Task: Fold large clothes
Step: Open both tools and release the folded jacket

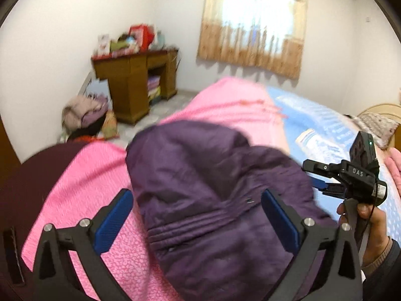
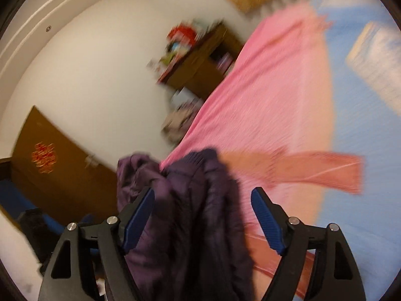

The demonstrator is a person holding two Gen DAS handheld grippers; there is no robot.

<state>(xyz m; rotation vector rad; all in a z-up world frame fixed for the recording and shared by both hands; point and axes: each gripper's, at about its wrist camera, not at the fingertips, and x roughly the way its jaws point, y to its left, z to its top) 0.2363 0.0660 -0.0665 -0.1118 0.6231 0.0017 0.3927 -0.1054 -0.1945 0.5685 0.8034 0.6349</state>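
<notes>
- Purple jacket (image 1: 213,188), a padded one, lies bunched on the pink blanket (image 1: 100,175) near the bed's near edge; stitched bands run across its lower part in the left wrist view.
- In the right wrist view the same jacket (image 2: 195,200) looks crumpled and blurred, part of it hanging past the side edge of the bed.
- Left hand-held gripper (image 1: 198,220) hangs over the jacket with its jaws spread wide; the blue pads (image 1: 115,220) stand on either side of the cloth and do not press on it.
- Right hand-held gripper (image 2: 203,220) also has its jaws spread, the jacket lying between them; the left pad looks close against the cloth, but blur hides whether it touches, and the right pad stands clear.
- From the left wrist view the right hand-held gripper (image 1: 318,175) sits at the jacket's right side, held by a hand (image 1: 371,223).
- A salmon-coloured cloth (image 2: 300,170) lies on the pink blanket just beside the jacket.
- Pink blanket covers the near part of the bed; a blue sheet (image 1: 313,120) covers the far part.
- Beyond the bed, a wooden desk (image 1: 135,82) stands in the room's corner, piled with things.
- A heap of clothes (image 1: 85,115) lies on the floor beside the desk.
- A curtained window (image 1: 253,22) is on the far wall.
</notes>
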